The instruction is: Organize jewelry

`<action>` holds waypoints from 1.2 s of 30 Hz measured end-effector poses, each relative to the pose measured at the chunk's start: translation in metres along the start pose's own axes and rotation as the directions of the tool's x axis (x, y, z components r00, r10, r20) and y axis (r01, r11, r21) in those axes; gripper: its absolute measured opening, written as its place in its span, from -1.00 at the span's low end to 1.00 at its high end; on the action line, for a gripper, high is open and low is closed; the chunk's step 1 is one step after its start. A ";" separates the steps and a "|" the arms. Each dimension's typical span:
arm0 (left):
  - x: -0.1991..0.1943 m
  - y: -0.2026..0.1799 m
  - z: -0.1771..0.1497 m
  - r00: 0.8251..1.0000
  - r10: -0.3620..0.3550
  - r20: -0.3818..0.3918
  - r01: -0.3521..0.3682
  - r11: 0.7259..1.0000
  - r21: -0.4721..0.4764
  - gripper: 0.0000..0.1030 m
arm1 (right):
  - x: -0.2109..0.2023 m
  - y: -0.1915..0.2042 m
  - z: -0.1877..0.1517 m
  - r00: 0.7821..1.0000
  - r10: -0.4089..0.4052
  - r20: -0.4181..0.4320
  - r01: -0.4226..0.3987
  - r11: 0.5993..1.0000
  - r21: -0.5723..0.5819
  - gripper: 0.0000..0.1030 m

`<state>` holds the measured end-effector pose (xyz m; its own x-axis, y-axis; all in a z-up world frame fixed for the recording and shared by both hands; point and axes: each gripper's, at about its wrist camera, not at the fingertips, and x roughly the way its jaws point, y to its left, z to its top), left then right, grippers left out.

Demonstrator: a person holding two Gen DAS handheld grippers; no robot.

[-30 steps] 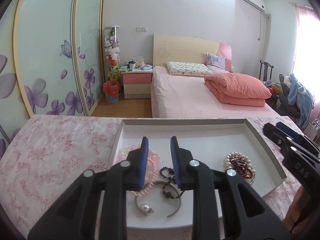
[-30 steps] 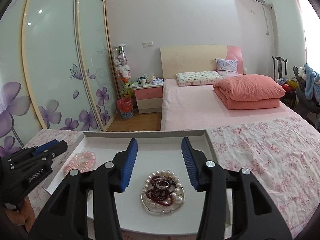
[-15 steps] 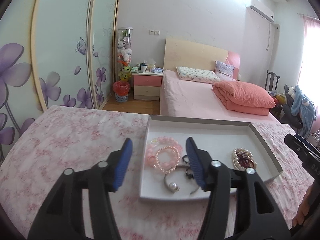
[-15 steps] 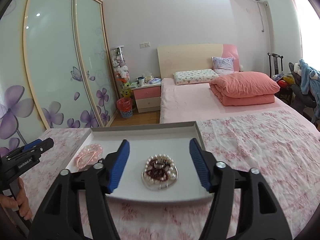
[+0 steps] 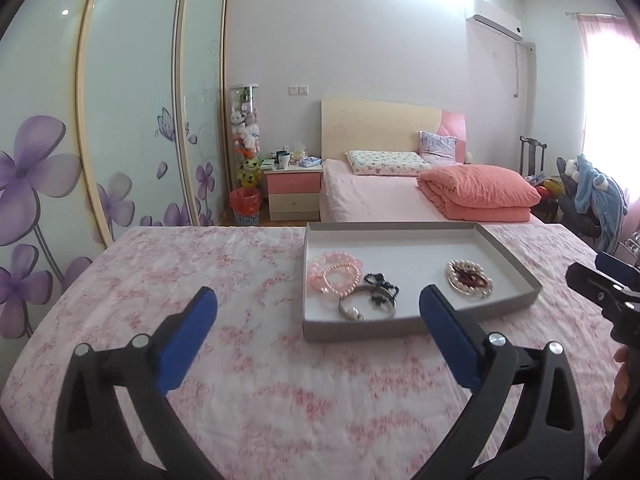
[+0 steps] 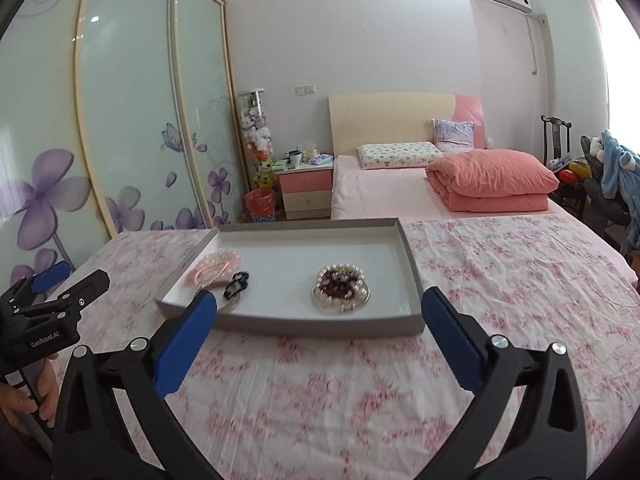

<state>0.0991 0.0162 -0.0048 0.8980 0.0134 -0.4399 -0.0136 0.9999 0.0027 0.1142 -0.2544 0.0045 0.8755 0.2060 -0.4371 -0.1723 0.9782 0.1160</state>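
The left gripper [image 5: 318,312], black-framed with 2 blue rubber pads, is spread wide and holds nothing; its fingertips hang above the pink floral bedspread [image 5: 200,280], short of the near wall of the shallow grey cardboard tray with a white floor [image 5: 516,260]. The right gripper [image 6: 319,314], of the same black and blue build, is also spread wide and empty, its pads framing the tray's near edge without touching it. In the left wrist view the right gripper shows at the right edge, beside the tray's right end; in the right wrist view the left gripper appears at the left edge, gripped by a hand [image 6: 28,400].

The tray lies flat on the bedspread and all the jewelry sits inside it. At its left end lie 2 overlapping pink bead bracelets [image 5: 335,277]. Just beside them, toward the near wall, a thin silver bangle with a single pearl [image 5: 352,312] touches a black beaded bracelet [image 5: 380,286] draped across it. Well apart, at the right end, a white pearl bracelet ringing a cluster of dark red beads [image 5: 469,273] rests on the white floor.

Beyond the bedspread stand a pink bed with a folded salmon quilt [image 5: 476,196] and a pink nightstand [image 5: 294,194].
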 end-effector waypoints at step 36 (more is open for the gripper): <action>-0.031 -0.014 -0.024 0.999 -0.020 0.040 0.019 1.000 0.012 0.92 | -0.033 0.012 -0.028 0.999 -0.015 0.035 0.015 1.000 0.006 0.97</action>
<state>0.0610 0.0016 -0.0133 0.9149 -0.0061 -0.4035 0.0090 0.9999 0.0053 0.0701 -0.2484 -0.0047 0.8935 0.1899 -0.4069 -0.1565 0.9810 0.1143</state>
